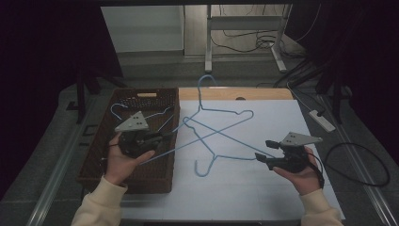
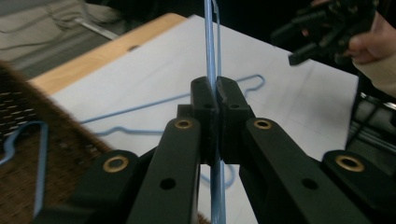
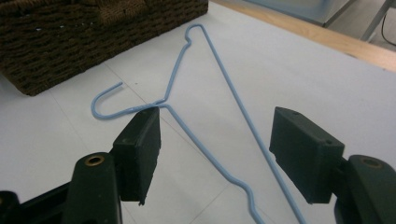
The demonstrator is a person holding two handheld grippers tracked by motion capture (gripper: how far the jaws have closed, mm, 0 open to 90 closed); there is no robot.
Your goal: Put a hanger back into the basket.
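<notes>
My left gripper [image 1: 167,136] hangs over the wicker basket [image 1: 150,94], shut on the wire of a blue hanger [image 1: 226,111]. That hanger reaches right over the white mat, its hook [image 1: 204,79] pointing far. In the left gripper view the jaws [image 2: 216,93] pinch the blue wire [image 2: 209,42] edge-on. A second blue hanger [image 1: 235,157] lies flat on the mat under the first. My right gripper [image 1: 265,149] is open at its right corner. In the right gripper view the gripper [image 3: 215,126] straddles both wires of the hanger [image 3: 223,70] without touching them.
A third blue hanger [image 1: 115,109] lies in the basket, seen too in the left gripper view [image 2: 42,154]. The white mat [image 1: 263,197] covers a wooden table. A power strip [image 1: 322,120] and looped cable [image 1: 371,165] lie right of the table. Table legs stand behind.
</notes>
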